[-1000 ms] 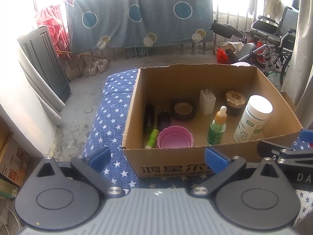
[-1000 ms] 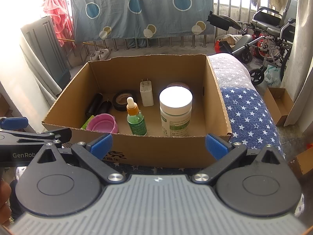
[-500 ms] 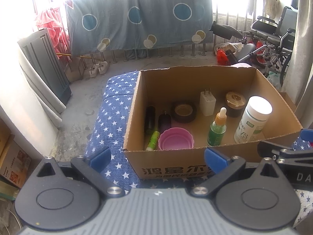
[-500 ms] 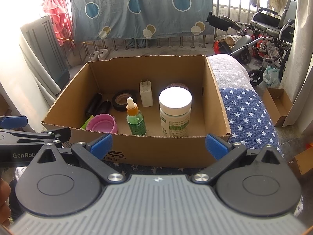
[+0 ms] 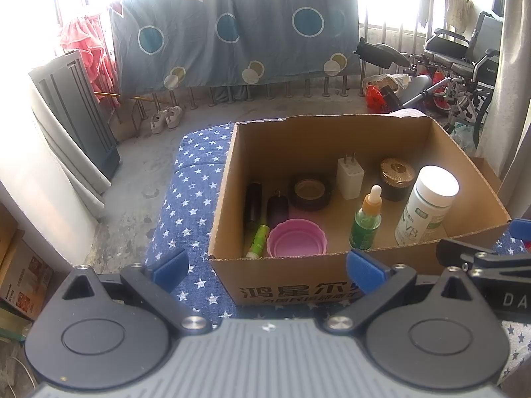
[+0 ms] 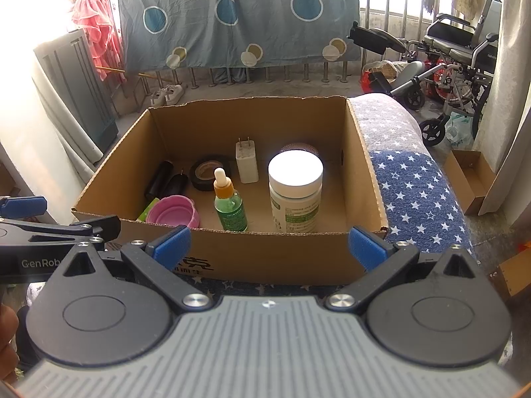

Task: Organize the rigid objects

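Note:
An open cardboard box [image 5: 298, 285] [image 6: 265, 258] stands on a blue star-patterned cushion [image 5: 192, 199]. Inside are a white pill bottle [image 5: 428, 212] [image 6: 295, 192], a green dropper bottle [image 5: 366, 222] [image 6: 229, 205], a pink cup [image 5: 297, 240] [image 6: 174, 212], a white charger plug [image 5: 350, 177] [image 6: 247, 164], a black tape roll [image 5: 310, 192] [image 6: 209, 172], a brown round jar [image 5: 396, 179], dark tubes [image 5: 254, 200] and a green tube [image 5: 259, 242]. My left gripper [image 5: 265, 265] and right gripper [image 6: 268, 245] are both open and empty, held in front of the box's near wall.
A patterned blue sheet [image 5: 232, 33] hangs on railings behind. A wheelchair [image 6: 458, 56] and clutter stand at the right, a grey panel [image 5: 73, 116] leans at the left. White shoes [image 5: 166, 117] lie on the concrete floor. A small cardboard box [image 6: 471, 179] sits right of the cushion.
Both grippers have drawn back slightly from the box, the left one also shifting a little. Nothing in the box has moved.

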Available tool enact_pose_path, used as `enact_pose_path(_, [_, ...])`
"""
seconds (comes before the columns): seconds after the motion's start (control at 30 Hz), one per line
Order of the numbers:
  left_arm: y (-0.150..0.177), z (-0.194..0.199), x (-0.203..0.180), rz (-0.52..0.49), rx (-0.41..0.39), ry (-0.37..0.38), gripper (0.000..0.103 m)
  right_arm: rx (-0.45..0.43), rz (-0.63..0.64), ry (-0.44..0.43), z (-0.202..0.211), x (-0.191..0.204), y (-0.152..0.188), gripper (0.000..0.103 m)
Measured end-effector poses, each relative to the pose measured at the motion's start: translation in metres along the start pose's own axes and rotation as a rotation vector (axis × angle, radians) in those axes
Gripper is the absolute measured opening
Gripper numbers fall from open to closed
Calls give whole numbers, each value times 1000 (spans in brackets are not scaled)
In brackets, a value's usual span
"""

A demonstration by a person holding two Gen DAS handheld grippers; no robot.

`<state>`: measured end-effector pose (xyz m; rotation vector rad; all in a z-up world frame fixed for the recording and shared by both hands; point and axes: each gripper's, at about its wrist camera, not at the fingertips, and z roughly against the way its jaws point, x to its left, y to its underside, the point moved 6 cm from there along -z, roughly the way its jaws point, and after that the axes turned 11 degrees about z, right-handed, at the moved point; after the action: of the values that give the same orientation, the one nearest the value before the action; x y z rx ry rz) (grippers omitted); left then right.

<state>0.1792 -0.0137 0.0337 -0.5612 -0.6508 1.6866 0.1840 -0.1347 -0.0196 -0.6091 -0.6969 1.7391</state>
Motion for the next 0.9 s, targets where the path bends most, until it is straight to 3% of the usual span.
enact_pose_path(0.9, [-3, 3, 0, -3, -6, -2, 101, -4, -1, 5, 4, 1, 0, 102])
